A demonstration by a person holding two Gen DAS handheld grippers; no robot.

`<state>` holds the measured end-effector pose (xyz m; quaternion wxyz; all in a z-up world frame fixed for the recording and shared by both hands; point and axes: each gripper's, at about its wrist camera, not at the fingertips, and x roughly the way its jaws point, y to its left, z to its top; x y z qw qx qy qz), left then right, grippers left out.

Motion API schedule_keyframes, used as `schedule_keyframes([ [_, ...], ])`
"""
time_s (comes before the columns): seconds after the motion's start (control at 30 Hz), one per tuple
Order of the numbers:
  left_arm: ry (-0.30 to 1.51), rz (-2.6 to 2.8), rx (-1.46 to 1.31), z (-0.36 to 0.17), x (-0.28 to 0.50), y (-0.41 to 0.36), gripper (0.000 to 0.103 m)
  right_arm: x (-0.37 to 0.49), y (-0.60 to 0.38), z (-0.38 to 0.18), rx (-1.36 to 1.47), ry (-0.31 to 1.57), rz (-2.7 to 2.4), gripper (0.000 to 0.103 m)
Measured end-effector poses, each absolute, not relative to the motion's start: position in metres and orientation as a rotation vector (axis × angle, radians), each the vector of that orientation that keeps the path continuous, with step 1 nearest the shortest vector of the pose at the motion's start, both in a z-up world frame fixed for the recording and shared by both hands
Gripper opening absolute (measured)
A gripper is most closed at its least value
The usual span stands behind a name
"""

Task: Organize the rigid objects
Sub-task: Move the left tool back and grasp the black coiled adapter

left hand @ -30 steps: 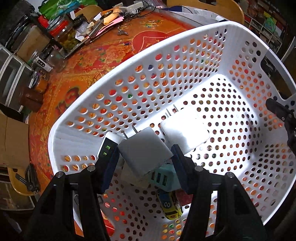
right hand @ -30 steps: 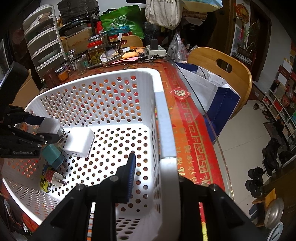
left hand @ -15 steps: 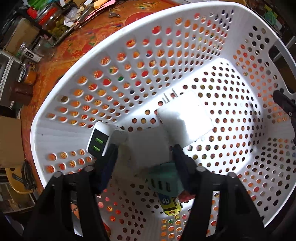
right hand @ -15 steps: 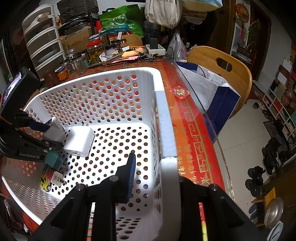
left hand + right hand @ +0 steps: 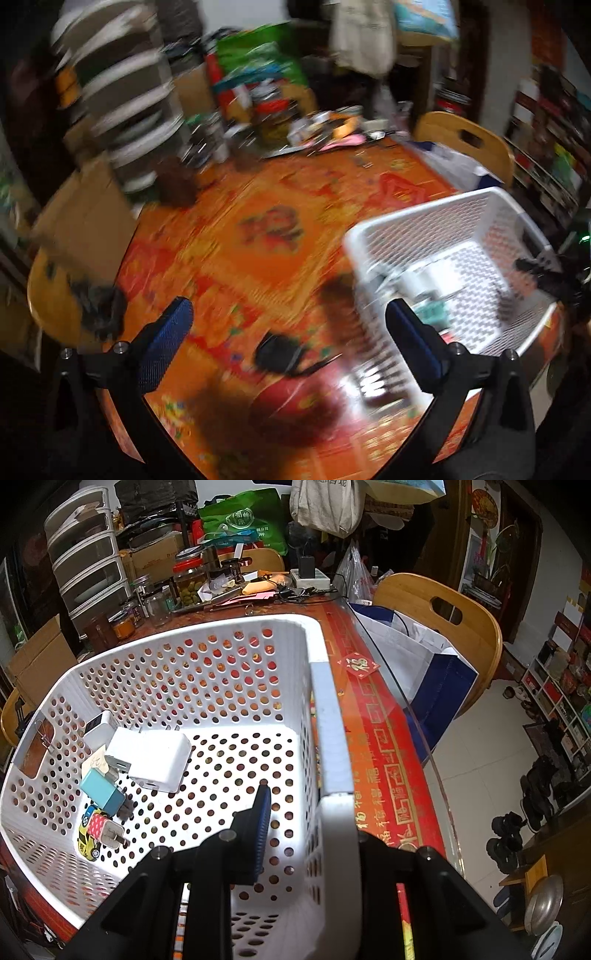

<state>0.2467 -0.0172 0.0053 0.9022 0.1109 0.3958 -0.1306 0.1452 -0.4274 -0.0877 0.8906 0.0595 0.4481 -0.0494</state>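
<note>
Right wrist view gives us the sharpest look: the table (image 5: 384, 731), covered in a red and gold patterned cloth, carries the white perforated basket (image 5: 207, 664), which fills most of that picture. Our right gripper (image 5: 306, 834) is clamped onto the basket's near wall, one blue pad inside and the other finger outside the rim. On the basket floor, toward its left end, lie the chargers in a loose cluster: a large white charger (image 5: 159, 757), a white charger with green ports (image 5: 98, 731) just behind it against the wall, a teal charger (image 5: 101, 790) touching the front of the group, and a small red dotted plug (image 5: 105, 829) resting over a yellow toy car (image 5: 86, 843).

In the blurred left wrist view, our left gripper (image 5: 284, 328) is outside the basket above the tablecloth. Its jaws have just been opening, now spread wide with nothing between them. A dark object (image 5: 277, 356) lies on the cloth below; we cannot tell what it is.
</note>
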Motion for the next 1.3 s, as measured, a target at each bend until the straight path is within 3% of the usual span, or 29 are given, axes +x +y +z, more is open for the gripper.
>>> schedule_keyframes([
  [0.3,1.009,-0.264,0.190,-0.114,0.275,0.009,0.103,0.146,-0.428,-0.088,0.122,0.937,-0.109,0.023],
  [0.67,1.070,-0.276,0.105,-0.162,0.296,-0.010,0.103,0.145,-0.429,-0.088,0.122,0.938,-0.123,0.023],
  [1.07,0.991,-0.279,0.058,-0.163,0.287,-0.002,0.102,0.145,-0.429,-0.086,0.112,0.938,-0.129,0.023],
  [1.13,0.974,-0.280,0.052,-0.162,0.284,-0.001,0.095,0.145,-0.429,-0.086,0.108,0.937,-0.131,0.023],
  [1.2,0.944,-0.271,0.071,-0.159,0.280,-0.002,0.072,0.145,-0.429,-0.086,0.110,0.937,-0.131,0.023],
  [1.3,0.893,-0.237,0.114,-0.154,0.271,-0.005,0.048,0.146,-0.430,-0.084,0.108,0.936,-0.133,0.023],
])
